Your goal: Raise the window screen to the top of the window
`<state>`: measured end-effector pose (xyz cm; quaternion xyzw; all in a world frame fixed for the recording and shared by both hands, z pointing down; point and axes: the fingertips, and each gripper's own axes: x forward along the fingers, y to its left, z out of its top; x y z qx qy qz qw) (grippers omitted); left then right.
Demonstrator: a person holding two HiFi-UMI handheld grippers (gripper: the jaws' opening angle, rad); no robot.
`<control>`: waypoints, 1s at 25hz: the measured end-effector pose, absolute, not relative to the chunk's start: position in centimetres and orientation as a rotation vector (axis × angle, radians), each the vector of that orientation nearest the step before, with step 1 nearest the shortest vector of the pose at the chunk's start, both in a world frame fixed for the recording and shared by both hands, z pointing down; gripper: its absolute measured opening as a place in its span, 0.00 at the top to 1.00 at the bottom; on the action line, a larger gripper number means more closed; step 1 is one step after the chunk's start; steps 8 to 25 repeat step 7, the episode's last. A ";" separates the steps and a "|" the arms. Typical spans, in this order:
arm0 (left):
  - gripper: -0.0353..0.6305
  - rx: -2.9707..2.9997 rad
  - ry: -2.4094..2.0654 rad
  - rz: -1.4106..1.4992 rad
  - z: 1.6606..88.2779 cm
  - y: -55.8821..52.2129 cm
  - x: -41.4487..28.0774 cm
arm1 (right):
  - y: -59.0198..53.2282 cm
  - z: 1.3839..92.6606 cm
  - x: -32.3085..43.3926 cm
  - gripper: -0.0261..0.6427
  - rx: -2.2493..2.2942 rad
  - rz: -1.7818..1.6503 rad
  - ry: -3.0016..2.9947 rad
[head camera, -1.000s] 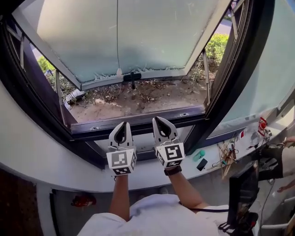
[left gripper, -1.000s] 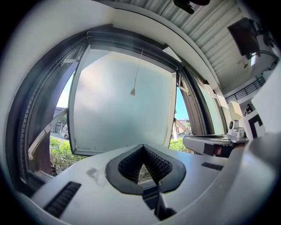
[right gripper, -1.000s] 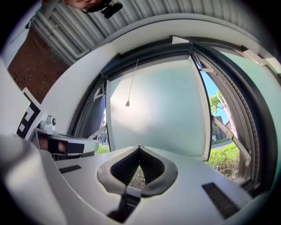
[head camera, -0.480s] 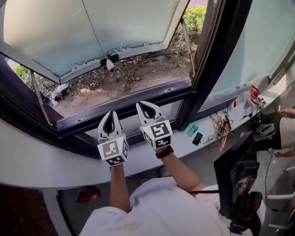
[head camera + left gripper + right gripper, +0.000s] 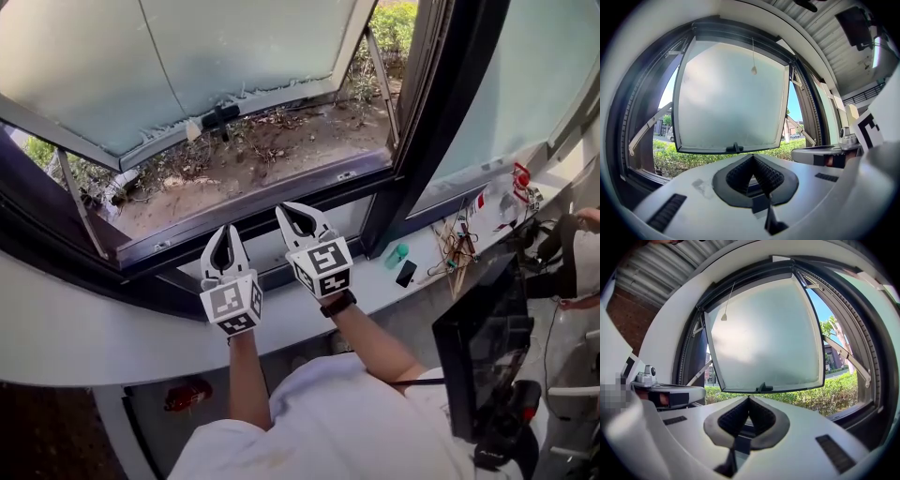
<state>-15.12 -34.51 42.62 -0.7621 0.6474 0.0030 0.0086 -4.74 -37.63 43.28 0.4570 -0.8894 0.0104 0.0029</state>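
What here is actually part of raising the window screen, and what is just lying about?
For the job: left hand-held gripper and right hand-held gripper, both shut and empty; pull cord; window frame.

Lying about: green item, black phone and wires on the sill; red object below; black monitor.

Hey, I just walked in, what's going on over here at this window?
A person holds the left gripper and the right gripper side by side in front of the window frame, over the white sill. Both sets of fingers are closed on nothing. The frosted pane is swung outward, and a thin pull cord hangs in front of it, untouched.
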 end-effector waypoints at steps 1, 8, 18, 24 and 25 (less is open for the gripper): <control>0.94 -2.381 2.024 0.009 42.6 -34.5 -15.2 | -37.6 43.3 -4.8 0.96 1.431 0.033 -2.790; 0.94 -2.387 2.016 0.014 42.6 -35.0 -14.9 | -37.9 42.9 -3.9 0.96 1.450 0.026 -2.795; 0.94 -2.387 2.016 0.014 42.6 -35.0 -14.9 | -37.9 42.9 -3.9 0.96 1.450 0.026 -2.795; 0.94 -2.387 2.016 0.014 42.6 -35.0 -14.9 | -37.9 42.9 -3.9 0.96 1.450 0.026 -2.795; 0.94 -2.387 2.016 0.014 42.6 -35.0 -14.9 | -37.9 42.9 -3.9 0.96 1.450 0.026 -2.795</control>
